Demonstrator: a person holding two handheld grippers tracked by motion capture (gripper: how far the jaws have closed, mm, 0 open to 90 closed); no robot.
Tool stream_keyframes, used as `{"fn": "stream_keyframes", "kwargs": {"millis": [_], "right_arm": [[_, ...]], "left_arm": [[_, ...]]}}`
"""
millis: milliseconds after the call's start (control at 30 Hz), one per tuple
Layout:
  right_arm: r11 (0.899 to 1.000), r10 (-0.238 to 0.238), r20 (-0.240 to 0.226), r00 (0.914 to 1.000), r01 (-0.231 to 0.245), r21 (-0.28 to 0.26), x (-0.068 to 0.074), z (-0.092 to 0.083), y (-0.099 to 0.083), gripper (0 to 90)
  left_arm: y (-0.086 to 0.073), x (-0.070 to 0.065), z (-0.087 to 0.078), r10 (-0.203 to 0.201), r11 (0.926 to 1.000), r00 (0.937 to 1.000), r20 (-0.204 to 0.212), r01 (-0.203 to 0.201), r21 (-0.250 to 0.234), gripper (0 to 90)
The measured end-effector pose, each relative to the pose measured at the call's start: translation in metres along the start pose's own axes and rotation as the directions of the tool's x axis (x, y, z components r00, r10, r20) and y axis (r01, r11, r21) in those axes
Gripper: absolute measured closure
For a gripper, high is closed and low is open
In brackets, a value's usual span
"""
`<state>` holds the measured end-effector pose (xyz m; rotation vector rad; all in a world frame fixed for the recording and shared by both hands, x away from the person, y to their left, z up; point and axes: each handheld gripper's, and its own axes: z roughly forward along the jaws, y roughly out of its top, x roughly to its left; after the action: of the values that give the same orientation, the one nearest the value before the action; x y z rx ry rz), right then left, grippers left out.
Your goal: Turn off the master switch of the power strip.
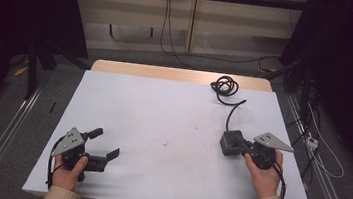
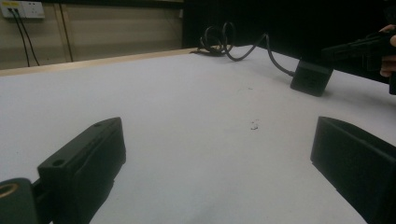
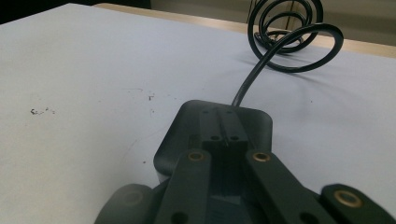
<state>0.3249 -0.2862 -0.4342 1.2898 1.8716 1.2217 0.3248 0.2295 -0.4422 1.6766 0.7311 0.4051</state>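
my right gripper [image 1: 243,148]: jaws together over the black power adapter [image 1: 231,143], grip unclear | my left gripper [image 1: 104,146]: jaws wide apart, nothing held | adapter cable [image 1: 224,87] coiled at table's far edge

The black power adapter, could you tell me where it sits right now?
In the high view the black power adapter lies on the table's right side, against the right claw, its coiled cable at the far edge.
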Motion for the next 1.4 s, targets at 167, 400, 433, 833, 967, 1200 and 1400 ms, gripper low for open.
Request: {"fn": "stream_keyframes", "kwargs": {"millis": [167,400,433,833,967,1200,1400], "right_arm": [[1.000,-0.013,0.000,0.9999,0.013,0.002,-0.0001,0.0001,0.0002,90.0],[1.000,-0.016,0.004,0.9999,0.016,0.007,0.0006,-0.0002,0.0004,90.0],[1.000,-0.017,0.003,0.9999,0.017,0.006,0.0005,-0.0002,0.0003,90.0],[1.000,-0.016,-0.001,0.9999,0.016,0.005,0.0001,-0.0002,0.0000,90.0],[1.000,-0.022,0.002,0.9998,0.022,0.006,0.0004,-0.0002,0.0001,90.0],[1.000,-0.019,0.002,0.9998,0.019,0.005,0.0003,-0.0002,-0.0001,90.0],[1.000,-0.023,0.004,0.9997,0.023,0.004,0.0007,-0.0001,-0.0002,90.0]], "left_arm": [[-0.0003,0.0001,0.0002,-0.003,1.0000,1.0000,0.003,0.003,-0.003,3.0],[-0.0001,-0.0002,-0.0002,-0.003,1.0000,1.0000,-0.001,0.003,-0.002,3.0],[-0.0001,-0.0002,-0.0002,-0.003,1.0000,1.0000,-0.001,0.003,-0.002,3.0],[0.0000,0.0000,-0.0007,-0.003,1.0000,1.0000,0.000,0.003,-0.004,3.0],[-0.0002,0.0000,-0.0004,-0.005,1.0000,1.0000,0.002,0.005,-0.007,3.0],[-0.0002,-0.0003,-0.0003,-0.005,1.0000,1.0000,0.001,0.005,-0.006,3.0],[-0.0001,-0.0003,-0.0004,-0.002,1.0000,1.0000,0.002,0.002,-0.007,3.0]]}}
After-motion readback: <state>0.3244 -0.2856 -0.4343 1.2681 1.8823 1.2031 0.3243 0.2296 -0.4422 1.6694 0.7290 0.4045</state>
